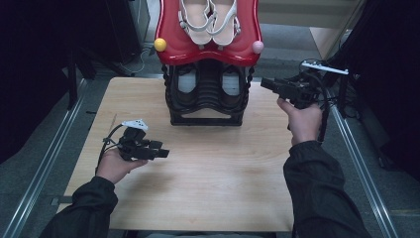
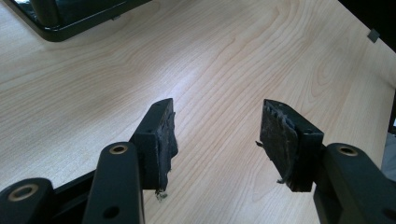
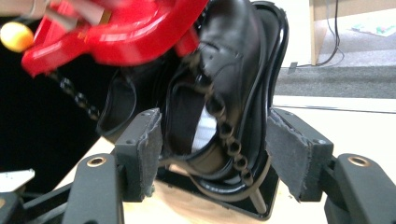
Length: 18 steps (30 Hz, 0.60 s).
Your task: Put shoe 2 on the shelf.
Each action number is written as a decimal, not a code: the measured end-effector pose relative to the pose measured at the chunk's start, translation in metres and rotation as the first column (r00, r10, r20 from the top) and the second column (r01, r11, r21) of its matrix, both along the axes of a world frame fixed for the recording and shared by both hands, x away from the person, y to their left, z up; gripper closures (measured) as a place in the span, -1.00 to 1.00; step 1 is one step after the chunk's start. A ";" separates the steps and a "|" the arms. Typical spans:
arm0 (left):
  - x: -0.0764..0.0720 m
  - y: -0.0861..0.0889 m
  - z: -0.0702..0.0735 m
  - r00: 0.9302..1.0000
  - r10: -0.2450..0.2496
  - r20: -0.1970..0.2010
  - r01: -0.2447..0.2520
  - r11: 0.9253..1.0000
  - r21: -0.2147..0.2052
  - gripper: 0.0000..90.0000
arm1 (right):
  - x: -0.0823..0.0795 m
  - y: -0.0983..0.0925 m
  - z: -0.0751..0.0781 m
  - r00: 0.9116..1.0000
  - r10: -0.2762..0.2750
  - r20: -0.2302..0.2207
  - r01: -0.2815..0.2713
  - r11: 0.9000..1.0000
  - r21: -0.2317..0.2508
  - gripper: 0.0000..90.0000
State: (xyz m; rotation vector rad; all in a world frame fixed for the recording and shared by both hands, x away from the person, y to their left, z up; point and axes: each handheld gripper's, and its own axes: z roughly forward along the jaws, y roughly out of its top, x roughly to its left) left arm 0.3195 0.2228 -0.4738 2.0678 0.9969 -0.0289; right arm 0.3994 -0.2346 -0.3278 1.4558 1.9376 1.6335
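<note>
Right gripper (image 1: 267, 84): jaws wide apart, nothing between the pads, held level beside the right end of the two-tier shoe rack (image 1: 207, 118) and aimed at its lower shelf.

Left gripper (image 1: 161, 149): jaws also apart and empty, hovering low over the wooden table (image 1: 198, 178), well apart from the rack.

High view, rack: red top tray (image 1: 173, 47) carries a pair of white strappy sandals (image 1: 209, 20); yellow knob (image 1: 160, 44) and pink knob (image 1: 258, 47) sit at its front corners. Black lower shelf holds a pair of dark shoes (image 1: 186, 84), partly shaded by the tray.

Left gripper view: just bare tabletop (image 2: 210, 70) between its worn pads, with a black corner of the rack base (image 2: 70, 23) at the top left.

Right gripper view: black leather dress shoe (image 3: 224, 84) sits dead ahead between the jaws but farther off, not touched. The camera is rolled, so the rack looks tipped. The tray's red edge (image 3: 126, 37) hangs close above.

Doing it well, my take: looks like a reach for the near shoe. I'd come in level under the red edge, straddle the shoe's side wall near the opening, close only once both pads are past the shelf's black rim, then pull straight out so the tray doesn't get bumped.
</note>
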 end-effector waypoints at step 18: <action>0.000 0.000 -0.001 1.000 -0.001 -0.003 0.001 1.000 0.012 0.01 | -0.033 0.019 -0.054 0.996 0.084 -0.026 -0.085 0.995 -0.051 -0.13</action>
